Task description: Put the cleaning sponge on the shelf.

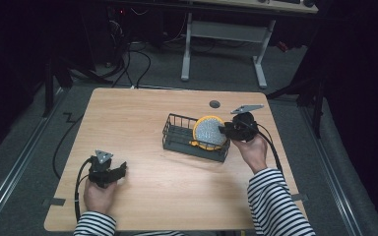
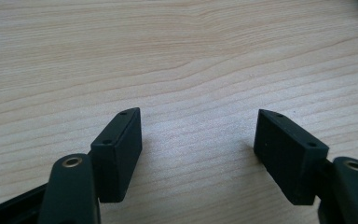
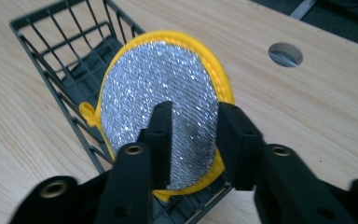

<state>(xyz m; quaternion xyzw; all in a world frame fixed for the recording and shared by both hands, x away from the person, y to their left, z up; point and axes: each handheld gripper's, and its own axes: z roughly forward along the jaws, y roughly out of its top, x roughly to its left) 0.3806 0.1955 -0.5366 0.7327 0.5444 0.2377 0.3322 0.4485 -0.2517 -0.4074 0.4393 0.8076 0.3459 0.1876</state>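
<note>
Between the jaws of your right gripper [image 3: 193, 140] stands the scouring pad [image 3: 161, 109], a round silver-mesh disc with a yellow rim, propped on edge at the near end of the black wire basket [image 1: 177, 135]. The jaws stand half apart, one on each side of the pad's lower part, and I judge they are no longer pinching it: a sliver of mesh shows between each pad face and the disc, though the gap is slim and I would not swear to it. So the placing looks all but done; the pad leans against the basket's end wall rather than lying flat on its floor. What is left, by my reading, is for you to draw the right gripper back clear of the rim without tipping the pad out.

Your left gripper [image 2: 198, 135] rests low over bare tabletop [image 2: 177, 56], well apart from the basket, jaws spread wide with nothing between them.

Behind your right jaws, the pad's bottom edge and the spot where it meets the wires are covered, so whether it sits inside the basket or perches on the rim I cannot tell. From the high view the right gripper [image 1: 229, 130] is dark against the basket and its jaw tips are hard to separate.
</note>
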